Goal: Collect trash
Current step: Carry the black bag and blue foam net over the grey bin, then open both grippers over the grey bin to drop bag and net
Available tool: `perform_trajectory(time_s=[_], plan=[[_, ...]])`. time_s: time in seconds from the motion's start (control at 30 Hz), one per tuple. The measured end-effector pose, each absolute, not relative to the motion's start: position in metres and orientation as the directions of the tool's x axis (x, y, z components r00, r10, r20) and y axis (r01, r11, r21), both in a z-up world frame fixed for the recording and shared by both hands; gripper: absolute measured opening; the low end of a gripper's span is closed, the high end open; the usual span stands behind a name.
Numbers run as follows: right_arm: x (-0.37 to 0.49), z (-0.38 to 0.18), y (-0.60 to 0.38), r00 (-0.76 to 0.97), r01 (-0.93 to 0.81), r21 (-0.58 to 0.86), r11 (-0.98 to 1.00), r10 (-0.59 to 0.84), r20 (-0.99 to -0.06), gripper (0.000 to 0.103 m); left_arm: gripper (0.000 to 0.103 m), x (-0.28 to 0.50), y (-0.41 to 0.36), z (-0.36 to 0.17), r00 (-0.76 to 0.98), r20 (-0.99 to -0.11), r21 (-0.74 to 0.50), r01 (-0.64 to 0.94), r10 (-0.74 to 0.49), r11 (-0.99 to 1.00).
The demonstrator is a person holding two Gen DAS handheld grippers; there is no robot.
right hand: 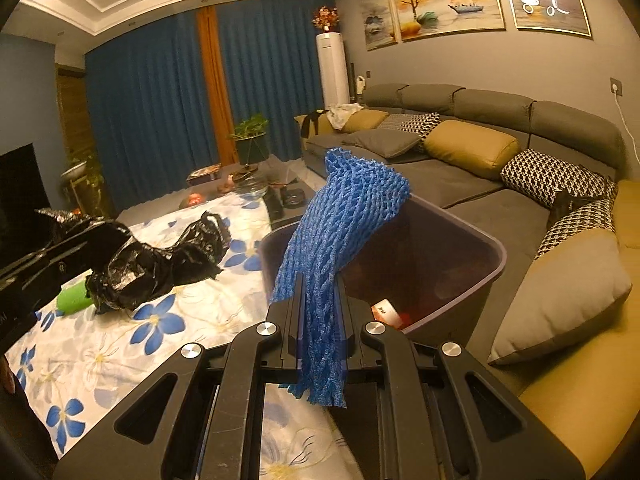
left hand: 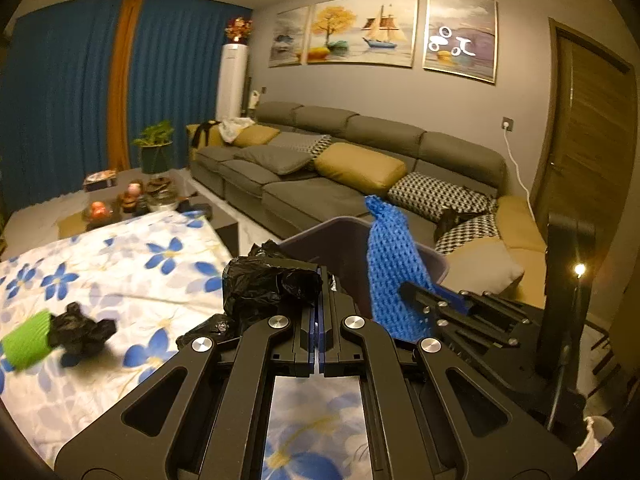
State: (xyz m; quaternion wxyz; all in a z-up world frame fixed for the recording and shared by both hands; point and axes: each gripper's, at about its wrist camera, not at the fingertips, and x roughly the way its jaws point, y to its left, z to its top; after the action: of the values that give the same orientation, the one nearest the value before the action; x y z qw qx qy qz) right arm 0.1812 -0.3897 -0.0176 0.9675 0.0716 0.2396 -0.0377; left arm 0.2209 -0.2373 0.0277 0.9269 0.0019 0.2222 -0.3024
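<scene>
Worktop (right hand: pixel 100 360): floral blue-and-white cloth, living room, grey sofa (right hand: pixel 500 184) beyond the bin (right hand: pixel 492 256). Right tongs (right hand: pixel 320 304) clamped on the blue foam net (right hand: pixel 340 224), long axis upright, top leaning over the bin rim. Left tongs (left hand: pixel 320 280) clamped on a black plastic bag (left hand: pixel 260 288), just left of the bin. Green net (left hand: pixel 26 344) lies on the cloth, well left of the bin.

Two grippers are seen: the left gripper (left hand: pixel 320 280) and the right gripper (right hand: pixel 318 292). One blue foam net (right hand: pixel 340 232), one purple trash bin (right hand: pixel 472 280), one green foam net (left hand: pixel 26 344) and two crumpled black plastic bags (left hand: pixel 264 284) (left hand: pixel 82 330) are counted.
</scene>
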Motion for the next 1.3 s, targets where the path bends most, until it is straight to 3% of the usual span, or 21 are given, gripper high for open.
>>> perform_trajectory(time_s=[0.4, 0.9, 1.03, 1.1, 1.17, 1.3], plan=[[0.201, -0.029, -0.423, 0.874, 0.165, 0.154, 0.974, -0.072, -0.481, 0.013, 0.0, 0.271, -0.28, 0.022, 0.604, -0.41, -0.242, 0.65, -0.683, 0.72], [0.22, -0.041, -0.436, 0.862, 0.185, 0.16, 0.97, -0.082, -0.499, 0.016, 0.002, 0.31, -0.317, -0.003, 0.531, -0.471, -0.293, 0.659, -0.704, 0.693], [0.223, -0.043, -0.438, 0.861, 0.182, 0.163, 0.97, -0.077, -0.502, 0.02, 0.022, 0.32, -0.315, -0.007, 0.505, -0.465, -0.355, 0.646, -0.727, 0.675], [0.223, -0.044, -0.438, 0.861, 0.183, 0.163, 0.97, -0.078, -0.502, 0.028, 0.038, 0.321, -0.315, -0.007, 0.509, -0.464, -0.36, 0.639, -0.725, 0.68], [0.224, -0.044, -0.439, 0.861, 0.185, 0.163, 0.969, -0.08, -0.503, 0.033, 0.061, 0.322, -0.311, -0.009, 0.514, -0.46, -0.378, 0.625, -0.724, 0.683], [0.22, -0.043, -0.439, 0.863, 0.195, 0.166, 0.967, -0.089, -0.498, 0.044, 0.081, 0.323, -0.297, -0.011, 0.543, -0.454, -0.395, 0.588, -0.706, 0.706]])
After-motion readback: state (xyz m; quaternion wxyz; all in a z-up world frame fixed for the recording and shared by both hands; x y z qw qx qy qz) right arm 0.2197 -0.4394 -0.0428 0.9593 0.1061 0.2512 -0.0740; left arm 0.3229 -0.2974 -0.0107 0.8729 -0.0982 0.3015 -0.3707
